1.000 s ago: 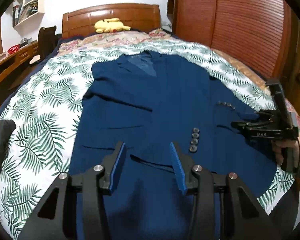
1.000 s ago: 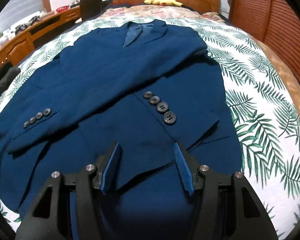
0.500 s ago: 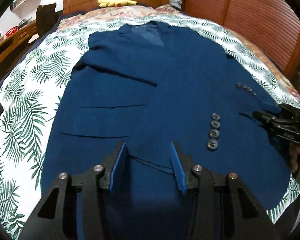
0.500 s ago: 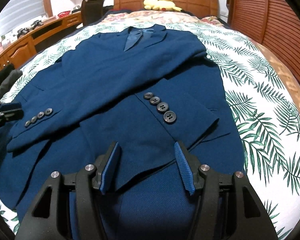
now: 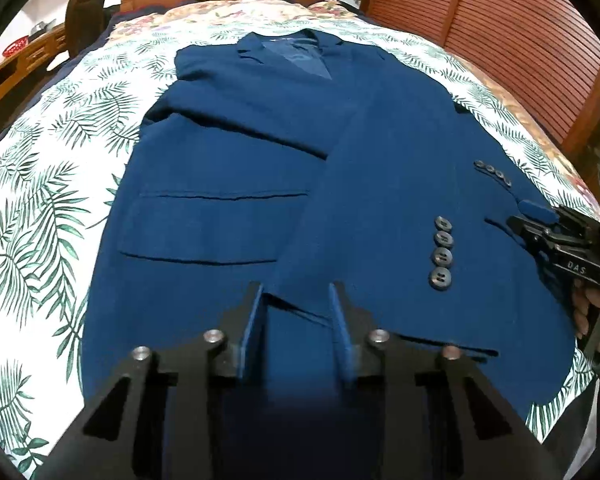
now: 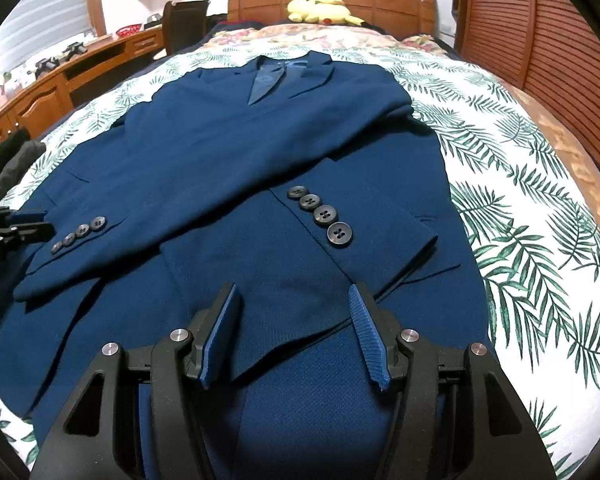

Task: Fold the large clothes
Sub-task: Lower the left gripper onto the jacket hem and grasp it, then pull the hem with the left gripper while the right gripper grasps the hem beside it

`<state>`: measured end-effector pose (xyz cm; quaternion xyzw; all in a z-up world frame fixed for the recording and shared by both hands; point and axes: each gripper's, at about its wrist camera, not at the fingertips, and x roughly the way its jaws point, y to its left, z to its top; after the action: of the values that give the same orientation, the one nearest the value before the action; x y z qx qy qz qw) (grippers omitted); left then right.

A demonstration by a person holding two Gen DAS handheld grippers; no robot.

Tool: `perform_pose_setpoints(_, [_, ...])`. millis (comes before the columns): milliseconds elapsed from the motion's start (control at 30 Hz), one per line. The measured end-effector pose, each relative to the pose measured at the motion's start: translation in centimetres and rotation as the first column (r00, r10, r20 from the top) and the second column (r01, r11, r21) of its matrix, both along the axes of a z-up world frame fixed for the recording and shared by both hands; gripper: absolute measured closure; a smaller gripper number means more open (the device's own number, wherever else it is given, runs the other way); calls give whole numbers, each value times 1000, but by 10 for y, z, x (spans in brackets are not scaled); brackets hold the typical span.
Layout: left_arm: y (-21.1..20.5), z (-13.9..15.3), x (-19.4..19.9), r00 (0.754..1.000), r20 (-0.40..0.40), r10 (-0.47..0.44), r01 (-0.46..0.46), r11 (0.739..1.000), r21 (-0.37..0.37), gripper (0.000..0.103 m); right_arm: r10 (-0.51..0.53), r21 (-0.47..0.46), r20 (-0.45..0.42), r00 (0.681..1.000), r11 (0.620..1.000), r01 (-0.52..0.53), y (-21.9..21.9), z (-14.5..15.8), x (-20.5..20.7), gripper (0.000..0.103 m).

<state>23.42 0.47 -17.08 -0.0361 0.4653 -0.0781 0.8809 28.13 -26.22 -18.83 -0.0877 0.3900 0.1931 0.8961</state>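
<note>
Left wrist: navy jacket [image 5: 340, 168], sleeves crossed.

The left gripper [image 5: 296, 300] is a matte black frame of angular plastic arms with triangular cut-outs, carrying four round silver screw heads in a row behind its two flat blue-faced pads [image 5: 253, 322]. The right gripper [image 6: 296, 300] is built the same: black struts, four silver screws, and blue pads [image 6: 366, 336] with a fine ribbed texture. Seen from the side in the left wrist view, its black body bears small white letters reading "DAS", and a hand [image 5: 596, 312] is wrapped about its black handle below that lettering.
</note>
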Motion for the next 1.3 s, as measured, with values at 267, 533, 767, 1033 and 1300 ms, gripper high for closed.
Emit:
perform_pose_setpoints(267, [11,30,-6,986,144,84,-87,996,13,103,1,10,3,1000,1000,-1,-1,0,0,45])
perform_pose_setpoints(533, [39,47,-1,959,215,187,-205,976,67,102,1,15,4,1000,1000,-1,-3,0,0,45])
perform_pose_setpoints(767, [36,62,-16,957,246,156,-171,984,40,92,-2,57,-7,1000,998,3,-8,1,-2,45])
perform_pose_setpoints(1033, [36,53,-55,971,212,112,-125,991,47,81,-1,62,-15,1000,998,2,-9,0,-1,45])
perform_pose_setpoints(1300, [70,45,-97,979,175,104,-124,986,110,79,-2,61,-13,1000,998,2,-9,0,0,45])
